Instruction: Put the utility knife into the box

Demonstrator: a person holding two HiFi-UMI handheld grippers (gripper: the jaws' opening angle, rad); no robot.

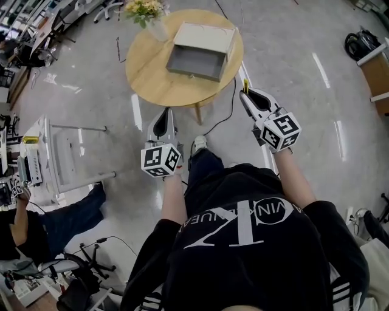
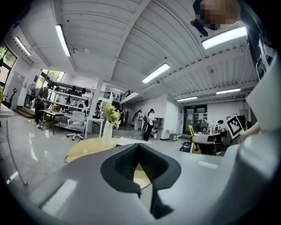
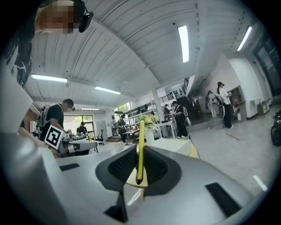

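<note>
A grey open box [image 1: 196, 61] with a pale lid stands on the round wooden table [image 1: 152, 76] ahead of me. My right gripper [image 1: 246, 92] is shut on the yellow utility knife [image 1: 245, 85], short of the table's right edge. In the right gripper view the knife [image 3: 140, 149] stands upright between the closed jaws of the right gripper [image 3: 139, 176], with the table [image 3: 180, 147] beyond. My left gripper [image 1: 168, 112] is shut and empty, just short of the table's near edge. In the left gripper view, the left gripper [image 2: 139, 147] faces the table [image 2: 85, 149] and the box [image 2: 131, 141].
A vase of flowers [image 1: 148, 13] stands at the table's far left, also seen as the vase [image 2: 108, 131]. A black cable [image 1: 222, 115] runs on the floor under the table. A white rack [image 1: 58, 158] and a seated person [image 1: 55, 222] are at the left.
</note>
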